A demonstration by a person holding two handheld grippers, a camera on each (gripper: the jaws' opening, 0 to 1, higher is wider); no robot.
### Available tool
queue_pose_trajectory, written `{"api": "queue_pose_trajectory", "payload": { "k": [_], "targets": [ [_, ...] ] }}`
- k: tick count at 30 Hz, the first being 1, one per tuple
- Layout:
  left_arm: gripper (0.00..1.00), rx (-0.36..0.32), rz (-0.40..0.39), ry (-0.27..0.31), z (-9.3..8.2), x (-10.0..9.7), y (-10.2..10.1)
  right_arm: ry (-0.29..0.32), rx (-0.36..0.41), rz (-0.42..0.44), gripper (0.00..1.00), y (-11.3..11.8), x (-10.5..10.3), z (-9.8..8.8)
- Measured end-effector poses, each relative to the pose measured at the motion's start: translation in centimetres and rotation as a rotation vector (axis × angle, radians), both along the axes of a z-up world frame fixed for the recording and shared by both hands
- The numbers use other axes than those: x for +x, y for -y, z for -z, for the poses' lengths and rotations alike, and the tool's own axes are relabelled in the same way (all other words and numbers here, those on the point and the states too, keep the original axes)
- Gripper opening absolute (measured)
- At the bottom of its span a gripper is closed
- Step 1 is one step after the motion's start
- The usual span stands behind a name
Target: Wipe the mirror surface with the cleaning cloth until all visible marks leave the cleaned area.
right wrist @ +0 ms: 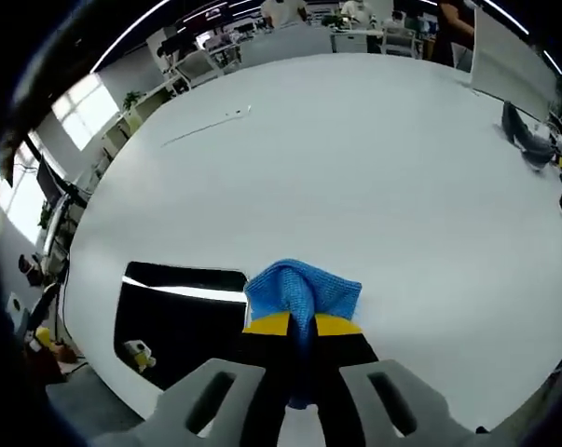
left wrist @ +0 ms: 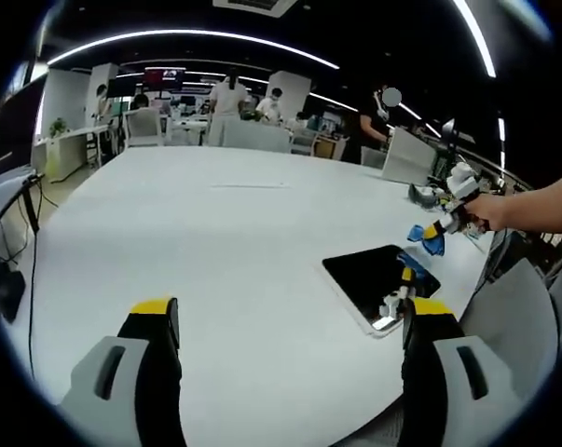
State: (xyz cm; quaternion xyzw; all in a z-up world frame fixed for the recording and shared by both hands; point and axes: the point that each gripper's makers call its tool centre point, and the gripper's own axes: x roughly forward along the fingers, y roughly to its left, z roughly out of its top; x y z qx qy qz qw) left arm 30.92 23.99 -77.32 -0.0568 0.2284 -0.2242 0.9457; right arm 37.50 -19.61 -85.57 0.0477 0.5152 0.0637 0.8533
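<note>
Left tongs [left wrist: 290, 321]: jaws spread wide apart with nothing between them, held above the white table [left wrist: 215, 251], near its close edge.
Right tongs [right wrist: 303, 324]: jaws pressed together on a bunched blue cloth [right wrist: 304, 291], whose free end puffs out past the yellow tips. In the left gripper view the right tongs [left wrist: 436, 235] come in from the right, held by a person's hand [left wrist: 490, 210], with the cloth [left wrist: 430, 238] hanging at their tip.
Cloth: held above the bare table just beside the mirror's far right corner; whether it touches the table I cannot tell.
Mirror [right wrist: 178, 321]: a dark, flat rectangle with rounded corners lying on the table near its edge, reflecting a bright ceiling strip. In the left gripper view the mirror [left wrist: 378, 284] lies to the right, just ahead of the right jaw.
Table: large, white, rounded; a thin pale streak [right wrist: 206, 126] lies far across it, and small dark items [right wrist: 527, 135] sit near the far right rim.
Background: an open office with desks, chairs and several people standing far off.
</note>
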Motion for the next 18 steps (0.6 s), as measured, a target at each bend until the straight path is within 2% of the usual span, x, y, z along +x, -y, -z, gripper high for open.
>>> {"api": "queue_pose_trajectory", "payload": {
  "k": [2, 5, 8, 13, 16, 18],
  "targets": [
    [0.99, 0.002, -0.001, 0.002, 0.0, 0.0, -0.1, -0.004, -0.013, -0.015, 0.03, 0.6, -0.6, 0.8],
    [0.99, 0.011, 0.001, -0.001, 0.0, -0.1, -0.4, -0.02, 0.017, 0.011, 0.03, 1.2, -1.3, 1.7],
    [0.99, 0.015, 0.0, -0.003, -0.1, -0.2, -0.5, -0.013, -0.014, -0.007, 0.03, 1.4, -1.5, 2.2],
    [0.99, 0.022, 0.006, -0.001, -0.2, -0.3, -0.6, 0.012, -0.062, -0.078, 0.03, 1.4, -0.9, 2.0],
    [0.99, 0.024, 0.006, 0.001, -0.4, -0.3, -0.6, 0.019, -0.06, -0.073, 0.04, 1.5, -0.7, 2.0],
    [0.99, 0.023, 0.006, 0.001, -0.4, -0.4, -0.5, 0.04, -0.102, -0.133, 0.06, 1.2, -0.5, 2.0]
  ]
}}
